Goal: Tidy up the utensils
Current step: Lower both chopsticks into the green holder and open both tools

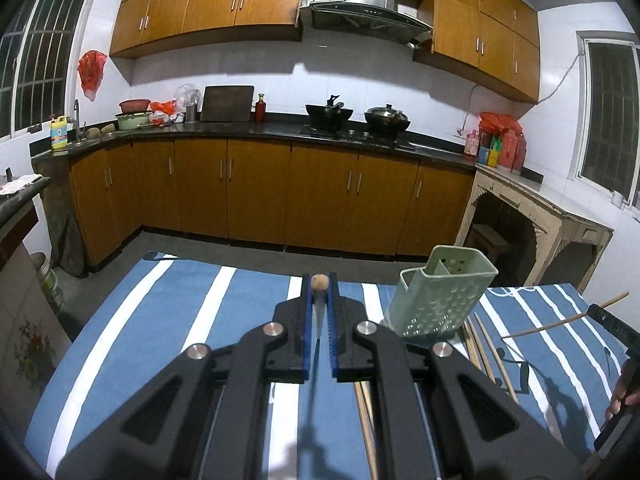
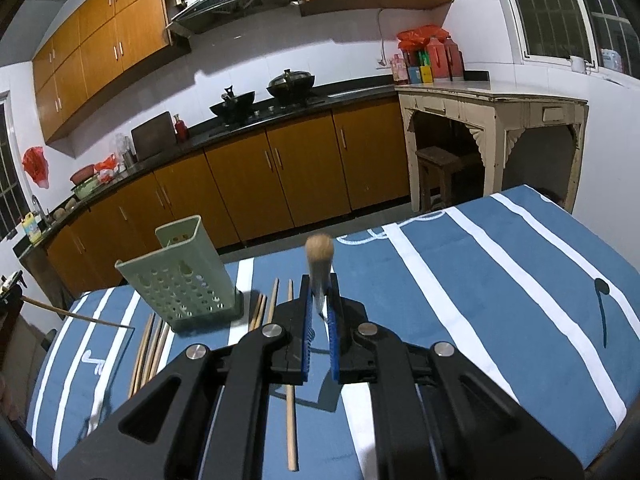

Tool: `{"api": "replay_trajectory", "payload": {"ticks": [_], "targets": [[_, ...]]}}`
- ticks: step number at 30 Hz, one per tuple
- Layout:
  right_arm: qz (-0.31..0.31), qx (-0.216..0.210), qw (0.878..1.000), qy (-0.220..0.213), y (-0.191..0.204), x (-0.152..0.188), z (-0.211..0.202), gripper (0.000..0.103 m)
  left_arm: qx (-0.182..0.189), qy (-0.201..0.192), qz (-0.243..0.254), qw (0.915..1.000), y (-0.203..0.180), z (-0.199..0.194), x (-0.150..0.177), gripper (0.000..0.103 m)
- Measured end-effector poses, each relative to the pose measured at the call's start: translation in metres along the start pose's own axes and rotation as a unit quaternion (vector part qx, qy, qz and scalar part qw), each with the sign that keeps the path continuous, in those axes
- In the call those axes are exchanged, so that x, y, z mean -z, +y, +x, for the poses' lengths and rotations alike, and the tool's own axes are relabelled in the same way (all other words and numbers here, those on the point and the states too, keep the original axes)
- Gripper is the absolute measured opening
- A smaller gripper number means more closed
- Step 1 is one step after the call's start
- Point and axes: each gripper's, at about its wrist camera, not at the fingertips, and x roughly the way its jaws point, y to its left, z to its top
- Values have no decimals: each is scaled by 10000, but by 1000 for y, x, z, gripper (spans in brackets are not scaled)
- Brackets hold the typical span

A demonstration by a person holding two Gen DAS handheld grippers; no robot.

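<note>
A plain kitchen with orange cabinets [image 1: 256,192] along the far wall; in front stands the counter [image 2: 500,280] under a blue cloth with white stripes. A green perforated holder [image 2: 180,276] stands on the cloth, tilted in both views, though the fisheye may cause that. Loose chopsticks [image 2: 152,348] lie flat on either side of its base, one of them running under the right gripper [image 2: 320,308].

Both grippers are clenched on a stick. The left gripper [image 1: 320,312] has its blue fingers [image 1: 307,320] closed on the left stick [image 1: 320,282], held in the air above the cloth and seen end-on. The right gripper pinches the right stick [image 2: 319,248] the same way, its round wooden end pointing away, near the holder but apart from it.

These sticks look light, thin and stiff, and smooth enough to pivot or slip in a narrow pinch. I'd take them near the middle or a little toward the thick end, so the tip can be steered into the holder.

Much is hard to read. The shafts between the fingers are blurred and look greyish, so I cannot tell their material. What sits inside the holder is mostly hidden by its wall. How many loose chopsticks remain is unclear, as the grippers cover part of them.
</note>
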Motion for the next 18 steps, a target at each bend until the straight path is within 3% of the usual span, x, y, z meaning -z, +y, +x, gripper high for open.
{"api": "replay_trajectory", "payload": {"ticks": [10, 18], "targets": [[-139, -199, 9990, -369, 17, -52, -5, 8, 13, -303, 128, 9995, -1, -7, -50, 8], [-162, -621, 9935, -936, 48, -106, -28, 8, 396, -690, 151, 9967, -20, -26, -111, 8]]}}
